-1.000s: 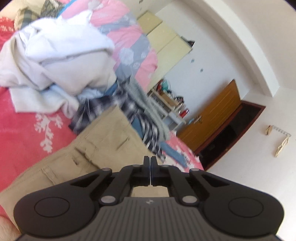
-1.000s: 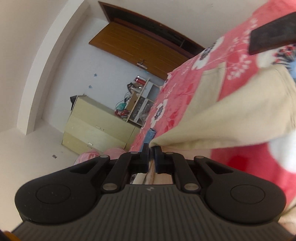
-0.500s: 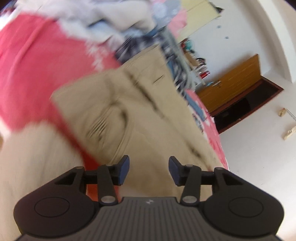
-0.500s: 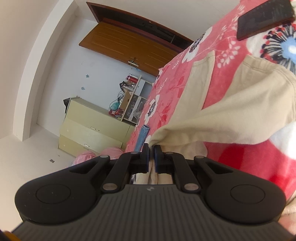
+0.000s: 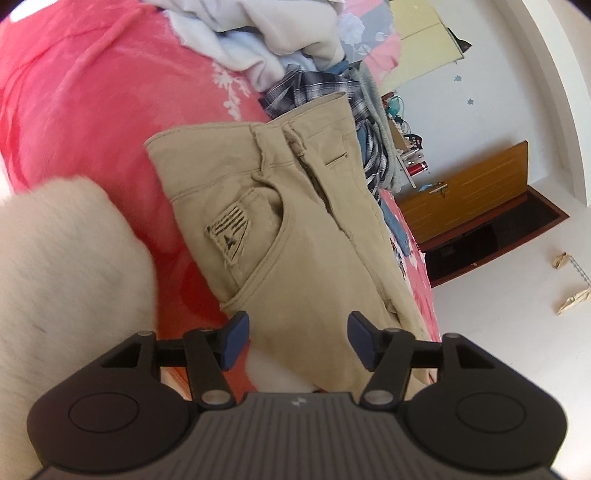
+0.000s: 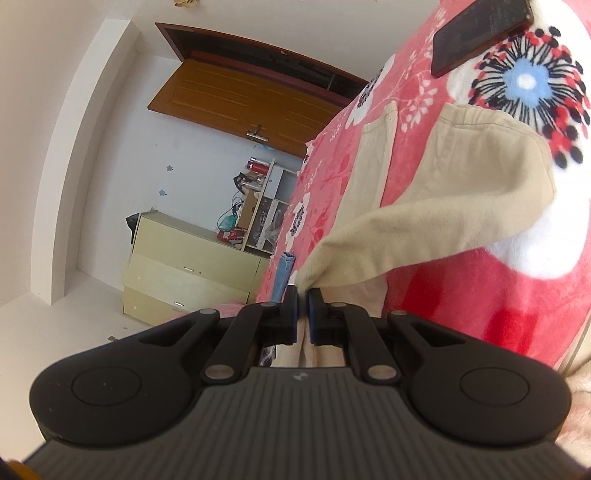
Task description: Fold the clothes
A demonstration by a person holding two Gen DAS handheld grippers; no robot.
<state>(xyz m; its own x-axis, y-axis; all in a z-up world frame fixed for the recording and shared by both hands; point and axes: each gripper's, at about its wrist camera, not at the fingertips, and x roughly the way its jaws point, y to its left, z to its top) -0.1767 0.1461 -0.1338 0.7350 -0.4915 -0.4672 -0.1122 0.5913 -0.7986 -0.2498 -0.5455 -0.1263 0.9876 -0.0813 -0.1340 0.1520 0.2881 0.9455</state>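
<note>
Left wrist view showed my left gripper [image 5: 297, 339] with its jaws opening, blue pads apart and pressing on nothing, above the khaki trousers [image 5: 295, 229]. The trousers lay waistband-up on the pink floral blanket [image 5: 85, 110] of the bed, just beside a heap of unfolded clothes [image 5: 280, 48]. A cream fleece sleeve [image 5: 62, 258] filled the left side. My right gripper [image 6: 300, 314] had its jaws pinched tight on a trouser leg [image 6: 443, 221], which lifted off the blanket near a dark phone [image 6: 480, 29].
</note>
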